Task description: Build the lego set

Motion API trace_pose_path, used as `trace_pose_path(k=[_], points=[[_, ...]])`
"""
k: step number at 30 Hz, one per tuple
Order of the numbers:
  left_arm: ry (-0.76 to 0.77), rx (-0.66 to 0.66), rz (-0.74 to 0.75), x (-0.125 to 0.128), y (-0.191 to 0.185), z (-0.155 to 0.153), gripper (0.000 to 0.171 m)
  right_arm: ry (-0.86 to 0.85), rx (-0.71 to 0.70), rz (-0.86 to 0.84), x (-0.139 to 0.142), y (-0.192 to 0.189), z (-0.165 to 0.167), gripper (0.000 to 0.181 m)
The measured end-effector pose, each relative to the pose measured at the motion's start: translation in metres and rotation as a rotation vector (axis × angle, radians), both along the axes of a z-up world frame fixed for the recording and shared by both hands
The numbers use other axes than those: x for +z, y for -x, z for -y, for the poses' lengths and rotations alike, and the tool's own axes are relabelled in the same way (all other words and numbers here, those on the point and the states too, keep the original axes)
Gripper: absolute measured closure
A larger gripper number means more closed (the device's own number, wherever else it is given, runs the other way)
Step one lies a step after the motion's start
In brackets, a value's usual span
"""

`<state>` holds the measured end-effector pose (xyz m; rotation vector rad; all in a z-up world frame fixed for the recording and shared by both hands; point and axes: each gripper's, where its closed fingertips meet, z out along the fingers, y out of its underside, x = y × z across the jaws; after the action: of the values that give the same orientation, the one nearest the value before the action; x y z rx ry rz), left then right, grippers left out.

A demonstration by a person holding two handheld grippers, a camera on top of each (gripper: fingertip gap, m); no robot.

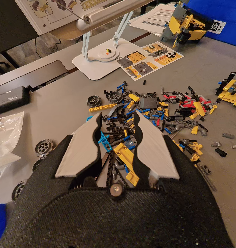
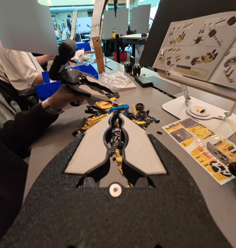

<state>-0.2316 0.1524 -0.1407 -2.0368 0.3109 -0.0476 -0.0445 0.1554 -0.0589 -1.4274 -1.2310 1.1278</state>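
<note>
Left gripper point(image 1: 118, 114) hangs over the brick pile point(image 1: 148, 120) mid-bench, jaws spread wide with nothing between them, a light-blue piece point(image 1: 103, 142) beneath its left finger. Right gripper point(image 2: 116, 114) is low over the same pile, tips nearly touching; whether anything is pinched there, I cannot tell. Only the left wrist view shows the part-built yellow model point(image 1: 184, 25) at the bench's far edge against a blue bin point(image 1: 222, 13), and a yellow sub-assembly point(image 1: 231, 92) at the right edge. Only the right wrist view shows the person's hand point(image 2: 63, 96). Sticker sheet point(image 2: 203, 146) and booklet stand point(image 2: 195, 110) carry print, left unread.
</note>
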Motion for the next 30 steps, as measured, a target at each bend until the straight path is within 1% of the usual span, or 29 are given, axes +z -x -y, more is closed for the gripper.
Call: trace_pose_path(k=[2, 4, 8, 10, 12, 14, 16, 19, 24, 30], points=[[-0.014, -0.002, 0.004, 0.002, -0.001, 0.0, 0.128, 0.018, -0.022, -0.039, 0.006, -0.017, 0.003, 0.178], [-0.029, -0.007, 0.018, 0.005, -0.002, -0.001, 0.128, 0.025, -0.076, -0.047, 0.005, -0.04, 0.001, 0.177], [-0.044, -0.016, 0.042, 0.01, -0.004, -0.003, 0.128, 0.046, -0.247, 0.024, -0.015, -0.102, -0.014, 0.177], [-0.054, -0.015, 0.038, 0.013, -0.005, -0.004, 0.128, 0.074, -0.348, 0.067, -0.029, -0.138, -0.024, 0.177], [-0.066, -0.019, 0.048, 0.013, -0.008, -0.004, 0.128, 0.121, -0.442, 0.127, -0.05, -0.174, -0.032, 0.177], [-0.059, -0.027, 0.068, 0.01, -0.013, -0.003, 0.128, 0.179, -0.522, 0.201, -0.076, -0.205, -0.037, 0.177], [-0.064, -0.04, 0.062, 0.01, -0.019, -0.003, 0.129, 0.247, -0.575, 0.279, -0.103, -0.228, -0.038, 0.177], [-0.105, -0.061, 0.033, 0.016, -0.03, -0.005, 0.129, 0.292, -0.604, 0.375, -0.134, -0.243, -0.031, 0.177], [-0.111, -0.114, 0.025, 0.013, -0.051, -0.007, 0.129, 0.25, -0.637, 0.509, -0.161, -0.248, -0.029, 0.177], [-0.081, -0.148, -0.029, 0.004, -0.065, -0.006, 0.128, 0.277, -0.614, 0.521, -0.166, -0.246, -0.03, 0.176]])
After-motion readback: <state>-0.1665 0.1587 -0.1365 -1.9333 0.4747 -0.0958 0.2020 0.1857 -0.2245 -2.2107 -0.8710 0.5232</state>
